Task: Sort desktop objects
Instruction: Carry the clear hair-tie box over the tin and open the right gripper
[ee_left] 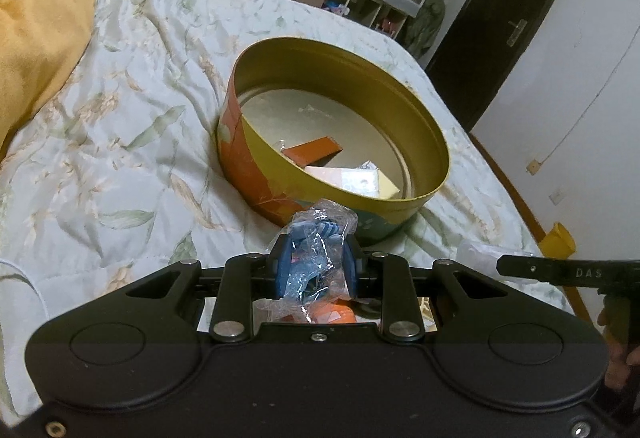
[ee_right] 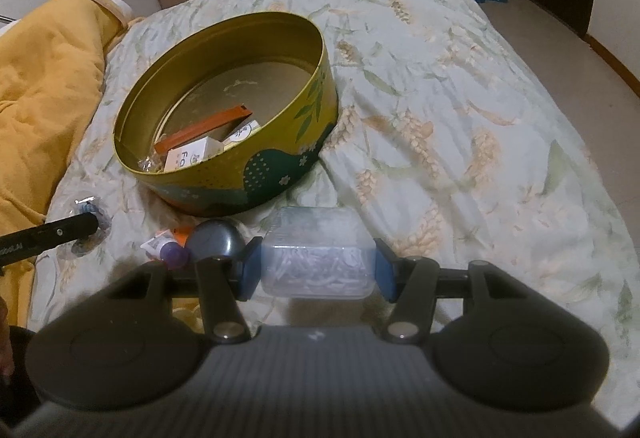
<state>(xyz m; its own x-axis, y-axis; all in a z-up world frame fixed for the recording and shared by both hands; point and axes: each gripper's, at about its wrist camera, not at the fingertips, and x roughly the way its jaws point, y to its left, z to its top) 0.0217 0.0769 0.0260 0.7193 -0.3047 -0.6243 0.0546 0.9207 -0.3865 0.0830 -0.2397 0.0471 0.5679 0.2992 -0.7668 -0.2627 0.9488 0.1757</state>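
"DAS" on right claw (ee_left: 560, 272); "Fa" on white box (ee_right: 192, 155).

Round tin (ee_right: 224, 110) is being seen ahead and left of the right gripper (ee_right: 316, 266), on the bedspread (ee_right: 460, 118). Boxes (ee_right: 192, 154) are lying inside it. Plastic box (ee_right: 316, 258) is being held between its fingers; domed object (ee_right: 216, 238) and small tube (ee_right: 160, 244) are lying just left.

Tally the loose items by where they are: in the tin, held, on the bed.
In the tin: 4 (orange box, white box, cream box, wrapper)
Held: 2 (plastic bag, clear box)
On the bed: 2 (grey dome, purple tube)
Total: 8
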